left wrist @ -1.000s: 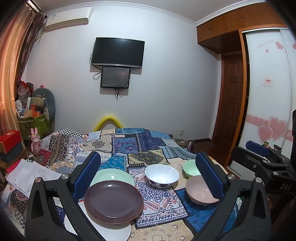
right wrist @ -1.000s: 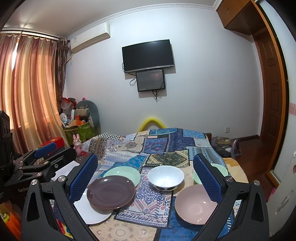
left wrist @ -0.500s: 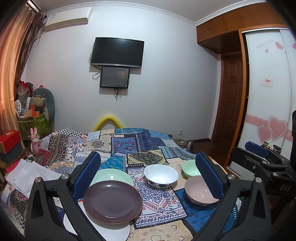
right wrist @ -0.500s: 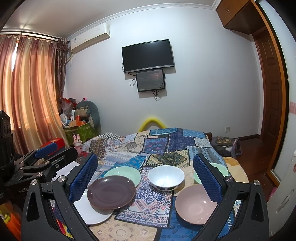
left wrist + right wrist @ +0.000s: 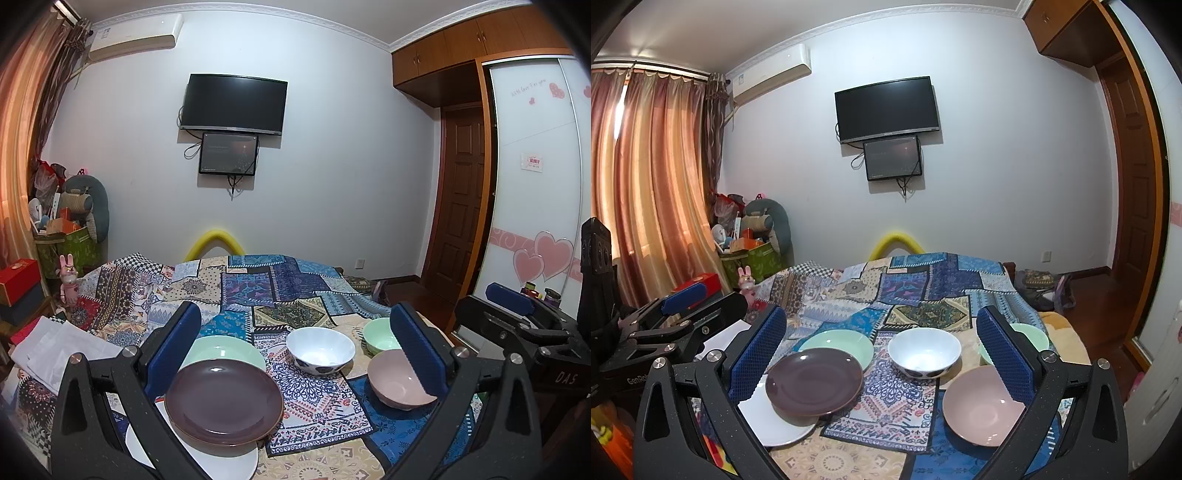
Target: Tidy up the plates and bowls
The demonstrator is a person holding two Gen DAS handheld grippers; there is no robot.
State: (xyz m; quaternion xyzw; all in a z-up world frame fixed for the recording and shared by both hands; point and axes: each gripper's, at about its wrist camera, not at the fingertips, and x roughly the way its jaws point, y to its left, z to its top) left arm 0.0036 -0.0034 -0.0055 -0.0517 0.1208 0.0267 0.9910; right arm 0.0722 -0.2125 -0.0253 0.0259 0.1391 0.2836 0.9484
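Between my two spread fingers on the left gripper [image 5: 295, 347] sits the brown plate [image 5: 224, 401], resting on the white plate [image 5: 207, 456], with the green plate [image 5: 225, 353] just beyond. Both grippers hang released and empty; the right gripper [image 5: 882, 350] frames the pink bowl [image 5: 982, 406] by its right finger. I'd start low, pinching the brown plate's near rim squarely (glossy, likely slippery). White bowl [image 5: 320, 350] sits mid-gap, green bowl [image 5: 380, 335] behind the right finger.
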